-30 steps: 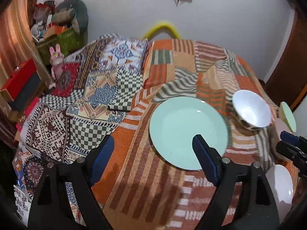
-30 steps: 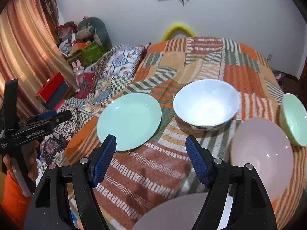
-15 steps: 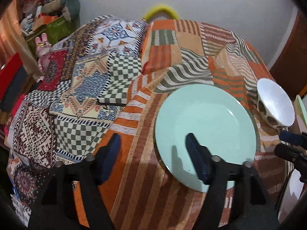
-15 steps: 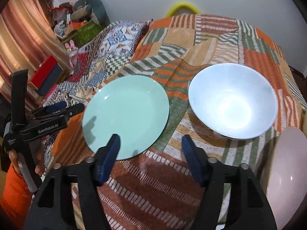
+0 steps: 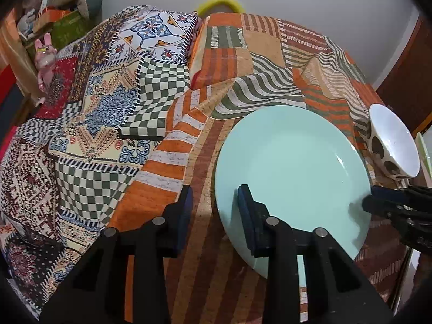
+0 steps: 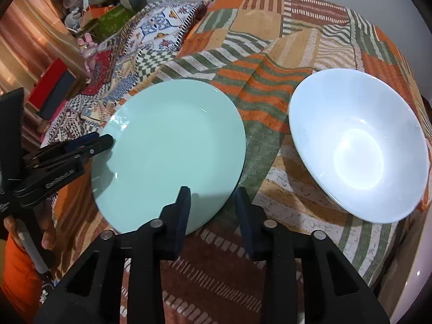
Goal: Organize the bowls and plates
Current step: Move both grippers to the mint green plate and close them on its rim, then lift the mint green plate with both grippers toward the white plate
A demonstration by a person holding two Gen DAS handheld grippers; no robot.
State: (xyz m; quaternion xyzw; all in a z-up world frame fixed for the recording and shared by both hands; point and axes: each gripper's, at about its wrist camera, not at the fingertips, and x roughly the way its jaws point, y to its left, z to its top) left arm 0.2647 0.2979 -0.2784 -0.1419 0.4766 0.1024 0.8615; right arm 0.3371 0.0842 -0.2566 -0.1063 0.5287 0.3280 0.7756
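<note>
Now, from the left wrist, the left gripper (image 5: 213,208) stands narrowly parted astride the mint plate's (image 5: 294,167) near-left rim on the patchwork cloth (image 5: 232,62). From the right wrist, the right gripper (image 6: 212,210), likewise narrowly parted, straddles its near-right rim; the white bowl (image 6: 356,143) sits right.

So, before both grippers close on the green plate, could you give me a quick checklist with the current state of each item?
1. Left gripper straddles the rim of the green plate: ok, one pad over the plate, one outside it.
2. Right gripper straddles the opposite rim: ok, set the same way.
3. Both grippers open: ok, neither clamps yet.
4. Fingers low enough to pinch the rim: cannot tell.
5. White bowl apart from the plate: ok, patterned cloth shows between them.
6. Plate top bare: ok.
</note>
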